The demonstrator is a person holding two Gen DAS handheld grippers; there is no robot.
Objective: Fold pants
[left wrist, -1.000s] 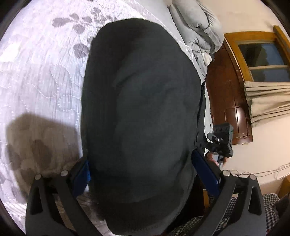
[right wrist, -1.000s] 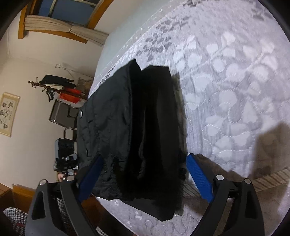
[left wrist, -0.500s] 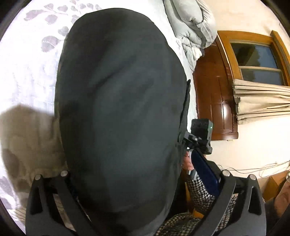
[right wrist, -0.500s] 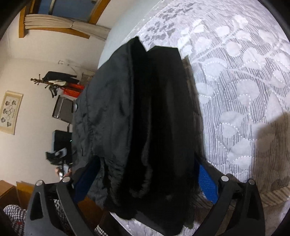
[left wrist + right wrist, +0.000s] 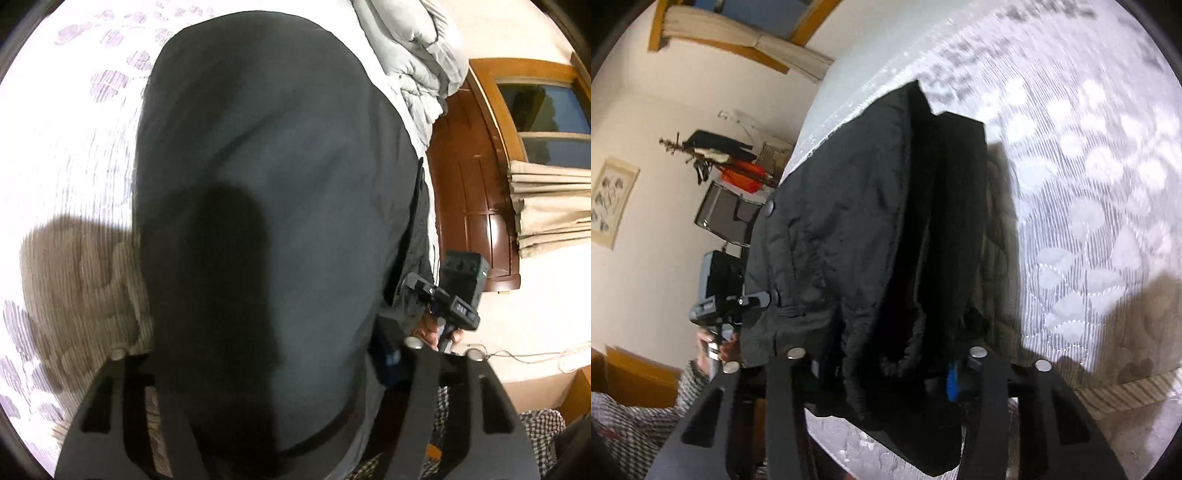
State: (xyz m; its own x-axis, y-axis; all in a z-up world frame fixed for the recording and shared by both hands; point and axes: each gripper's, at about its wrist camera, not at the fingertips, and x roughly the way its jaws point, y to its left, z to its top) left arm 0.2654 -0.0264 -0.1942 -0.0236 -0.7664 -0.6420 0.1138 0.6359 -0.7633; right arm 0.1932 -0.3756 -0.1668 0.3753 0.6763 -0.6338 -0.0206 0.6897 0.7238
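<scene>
Folded black pants (image 5: 266,192) lie on a white quilted bed (image 5: 74,155) and fill the left wrist view. My left gripper (image 5: 269,363) straddles their near end with its jaws closing. The cloth hides its left pad, and its blue right pad (image 5: 391,358) touches the pants' edge. In the right wrist view the stacked pants (image 5: 849,236) are bunched between the closing jaws of my right gripper (image 5: 886,373), with a blue pad (image 5: 951,380) pressed into the cloth. Each view shows the other gripper held in a hand at the pants' side (image 5: 454,295) (image 5: 727,291).
A grey duvet (image 5: 406,55) is heaped at the head of the bed beside a dark wooden headboard (image 5: 472,192) and a curtained window (image 5: 546,206). Past the bed's edge stand a coat rack (image 5: 713,155) and a chair (image 5: 727,218). A checked sleeve (image 5: 635,417) is near.
Both grippers' jaws have narrowed from wide open onto the pants' near end. The pants have grown larger in both views as the grippers moved in.
</scene>
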